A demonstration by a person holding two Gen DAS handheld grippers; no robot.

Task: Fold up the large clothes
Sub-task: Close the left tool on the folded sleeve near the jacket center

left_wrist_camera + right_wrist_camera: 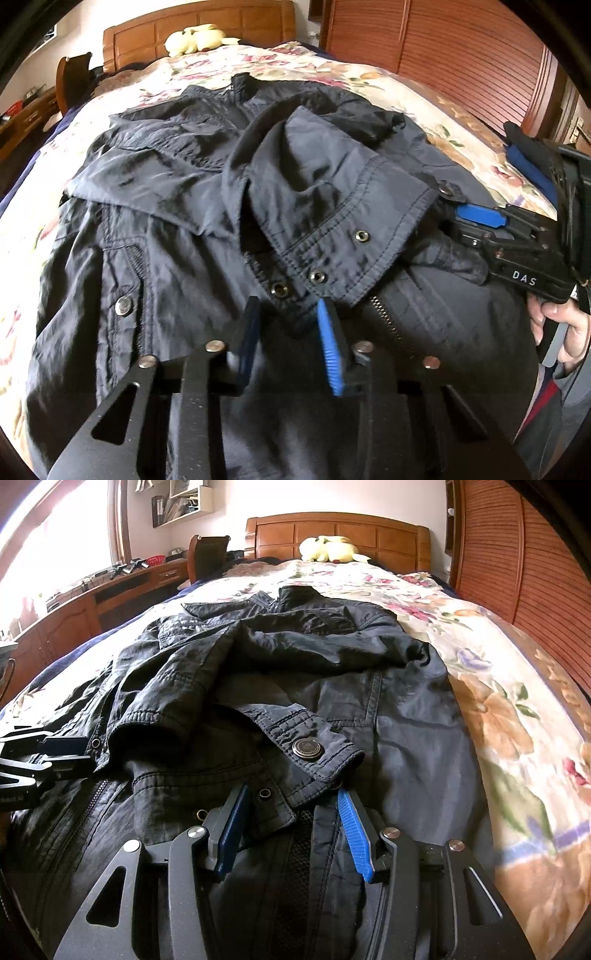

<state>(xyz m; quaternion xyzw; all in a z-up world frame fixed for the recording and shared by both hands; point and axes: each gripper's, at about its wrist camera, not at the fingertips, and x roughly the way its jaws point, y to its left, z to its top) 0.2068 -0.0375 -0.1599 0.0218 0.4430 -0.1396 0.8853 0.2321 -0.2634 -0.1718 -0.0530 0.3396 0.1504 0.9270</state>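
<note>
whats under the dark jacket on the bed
The dark jacket lies on a floral bedspread, which shows around it. Both sleeves are folded across its front, cuffs on top. Whatever lies directly beneath the jacket is covered.

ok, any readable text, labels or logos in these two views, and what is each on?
"DAS": white letters on the black body of the right gripper, seen in the left wrist view.
Small white lettering on the black left gripper, at the right wrist view's left edge: too blurred to read.
Embossed round metal snap button on the dark nylon jacket: unreadable.
</note>
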